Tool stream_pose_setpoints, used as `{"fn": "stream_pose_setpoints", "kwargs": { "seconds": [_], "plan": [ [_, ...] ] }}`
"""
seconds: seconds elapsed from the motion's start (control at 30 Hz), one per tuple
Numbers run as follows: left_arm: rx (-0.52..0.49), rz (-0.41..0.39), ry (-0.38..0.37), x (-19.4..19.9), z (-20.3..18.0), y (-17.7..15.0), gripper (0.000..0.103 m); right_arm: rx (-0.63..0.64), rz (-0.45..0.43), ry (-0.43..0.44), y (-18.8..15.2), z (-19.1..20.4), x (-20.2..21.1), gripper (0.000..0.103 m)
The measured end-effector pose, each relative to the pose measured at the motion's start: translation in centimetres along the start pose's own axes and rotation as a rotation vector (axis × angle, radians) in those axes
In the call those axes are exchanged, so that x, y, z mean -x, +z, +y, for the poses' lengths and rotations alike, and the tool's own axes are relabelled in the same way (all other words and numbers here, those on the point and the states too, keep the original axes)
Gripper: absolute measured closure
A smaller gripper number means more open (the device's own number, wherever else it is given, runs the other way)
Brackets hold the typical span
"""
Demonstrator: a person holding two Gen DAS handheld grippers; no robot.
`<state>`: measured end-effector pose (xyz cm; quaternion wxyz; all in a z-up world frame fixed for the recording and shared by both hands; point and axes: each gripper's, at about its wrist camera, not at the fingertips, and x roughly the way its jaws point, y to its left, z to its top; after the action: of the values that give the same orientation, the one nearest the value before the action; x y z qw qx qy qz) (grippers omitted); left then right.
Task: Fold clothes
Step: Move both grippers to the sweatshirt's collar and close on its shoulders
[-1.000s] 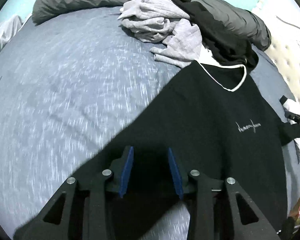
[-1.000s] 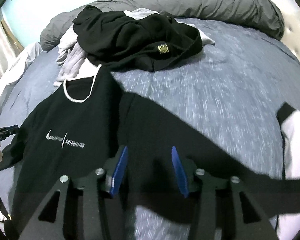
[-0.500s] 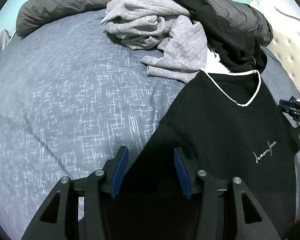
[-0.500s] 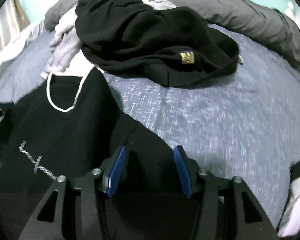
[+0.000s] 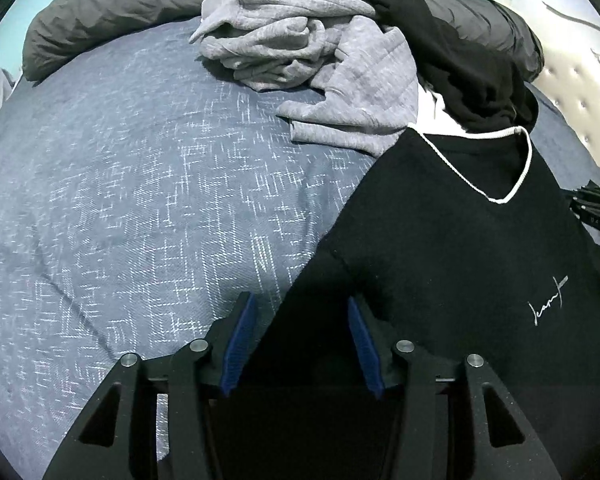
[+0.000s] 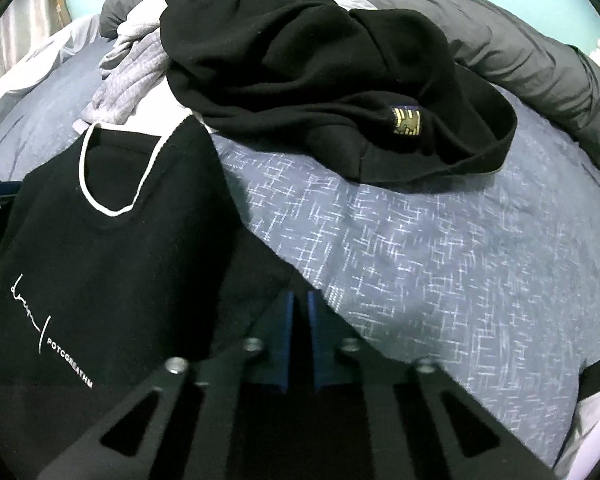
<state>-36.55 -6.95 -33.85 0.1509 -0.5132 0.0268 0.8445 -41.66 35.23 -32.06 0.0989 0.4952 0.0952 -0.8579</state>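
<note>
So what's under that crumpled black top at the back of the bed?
The crumpled black top lies on a grey top and the blue bedspread. A white bit peeks out below it. How much more is underneath is hidden.

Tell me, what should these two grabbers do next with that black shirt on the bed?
Probably close the left gripper: its jaws, just narrowing, still gape over the sleeve of the black T-shirt with white-trimmed collar. The right gripper has just closed on the other sleeve. Then both could lift and fold inward.
</note>
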Motion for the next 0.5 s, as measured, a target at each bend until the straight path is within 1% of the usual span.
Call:
{"fn": "stream_pose_setpoints", "kwargs": {
  "seconds": [0.03, 0.1, 0.13, 0.2, 0.23, 0.27, 0.37, 0.5],
  "plan": [
    [-0.007, 0.0, -0.007, -0.1, -0.1, 0.0, 0.065, 0.003, 0.0, -0.001, 0.0, 0.0, 0.1, 0.101],
    [-0.031, 0.001, 0.001, -0.2, -0.5, 0.0, 0.077, 0.01, -0.017, -0.015, 0.0, 0.0, 0.5, 0.101],
    [-0.046, 0.002, 0.005, -0.3, -0.8, 0.0, 0.081, 0.014, -0.027, -0.023, 0.0, 0.0, 0.7, 0.101],
    [-0.059, 0.002, 0.012, -0.3, -1.0, 0.1, 0.092, 0.006, -0.05, -0.045, 0.2, -0.3, 1.4, 0.101],
    [-0.064, 0.0, 0.014, -0.2, -1.1, 0.1, 0.094, -0.001, -0.06, -0.057, 0.2, -0.5, 1.7, 0.101],
    [-0.071, -0.005, 0.021, 0.0, -1.2, 0.2, 0.096, -0.005, -0.068, -0.07, 0.3, -0.7, 2.1, 0.101],
    [-0.085, -0.018, 0.045, 0.5, -1.4, 0.5, 0.097, -0.027, -0.087, -0.12, 0.6, -2.0, 3.2, 0.101],
    [-0.074, -0.021, 0.068, 0.7, -1.2, 1.1, 0.097, -0.053, -0.1, -0.153, 1.0, -4.0, 4.3, 0.102]
  ]
}}
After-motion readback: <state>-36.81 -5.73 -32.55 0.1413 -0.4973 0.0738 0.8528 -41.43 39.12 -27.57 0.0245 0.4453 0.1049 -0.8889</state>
